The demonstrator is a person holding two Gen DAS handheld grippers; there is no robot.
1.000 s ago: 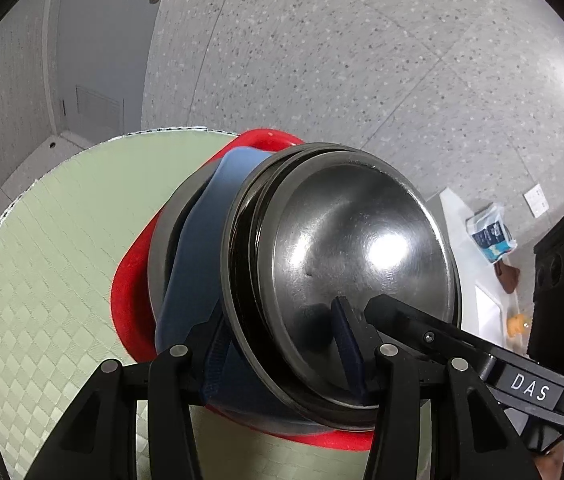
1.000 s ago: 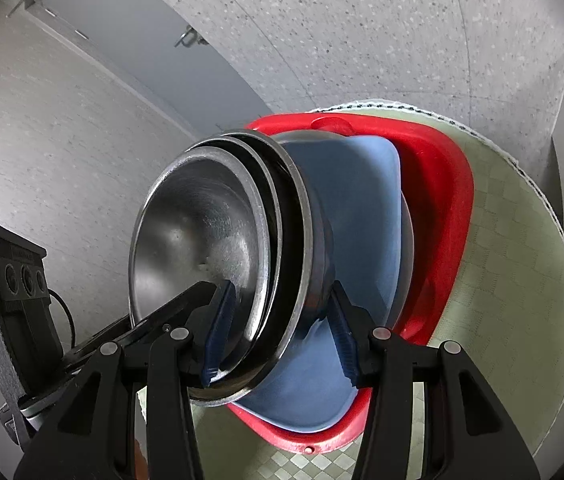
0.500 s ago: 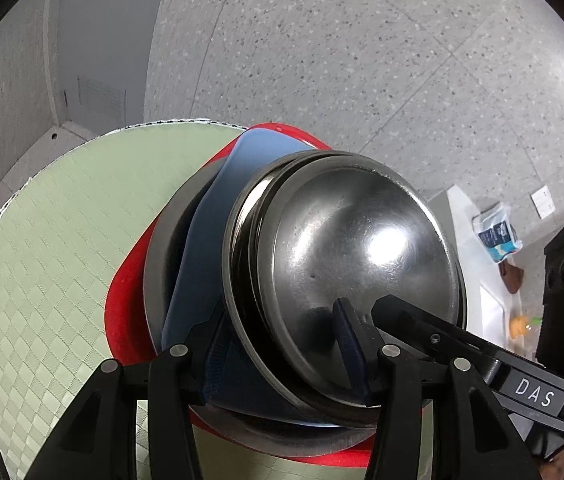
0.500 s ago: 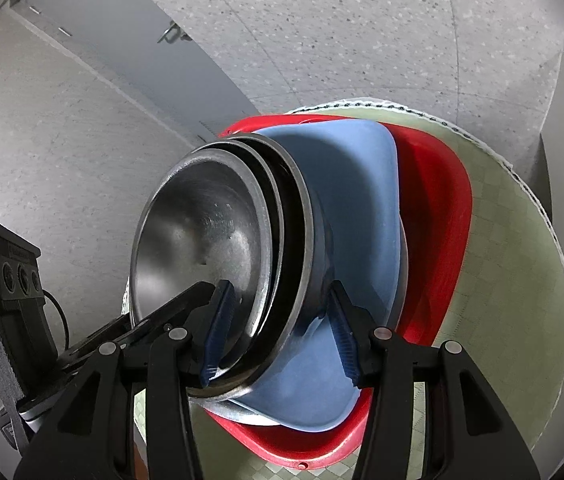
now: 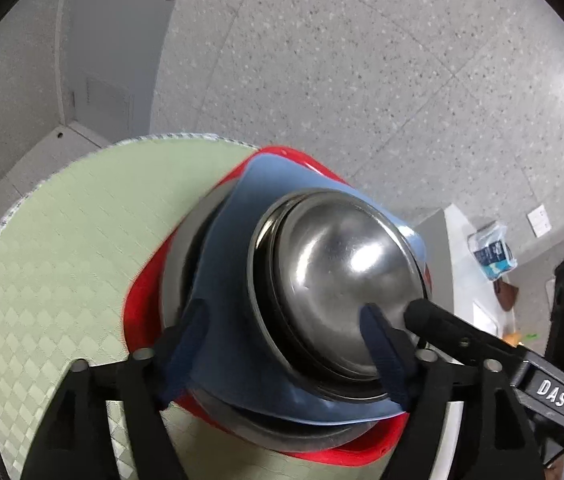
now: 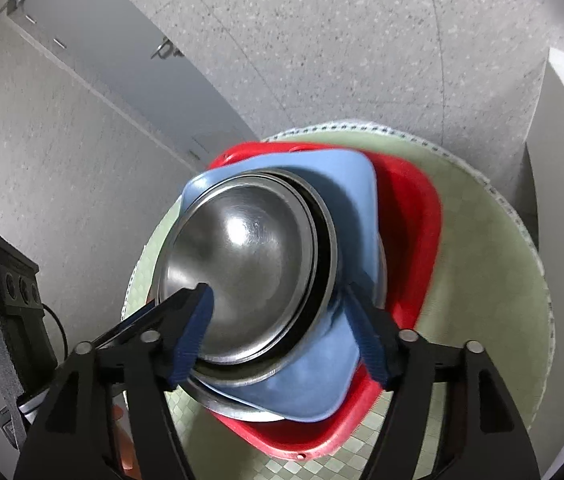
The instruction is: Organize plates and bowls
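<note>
My left gripper (image 5: 288, 354): clenched across the nested stack, one blue pad on the blue plate's underside at my left, the other pad pressed on the steel bowl's shiny face at my right.
My right gripper (image 6: 284, 334): clenched on the same stack from the opposite side, left pad (image 6: 194, 328) on the steel bowl's face, right pad behind the blue plate's rim.
Other gripper's finger: my right gripper's black finger (image 5: 462, 338) shows at the right of my left fingers, its tip touching the steel bowl just beside my own pad.
Steel bowl (image 5: 346, 276): nearest dish, directly between my fingers in both views, tipped so its face looks toward the cameras; it sits nested in more steel rims.
Steel rims (image 6: 324, 240): at least two, ringed tightly around the bowl; I cannot tell whether they are plates or bowls.
Blue plate (image 6: 346, 196): square with rounded corners, right behind the steel pieces, between my pads.
Larger steel plate (image 5: 180, 276): behind the blue plate, only its edge peeking out.
Red plate (image 6: 410, 232): square, last of the stack, beyond my fingertips and outside my pads.
Green mat (image 5: 62, 248): round, diamond-patterned, behind the red plate.
Floor (image 5: 342, 60): speckled grey, past the mat.
Door (image 5: 118, 32): grey, farthest, up and left of my left fingers.
</note>
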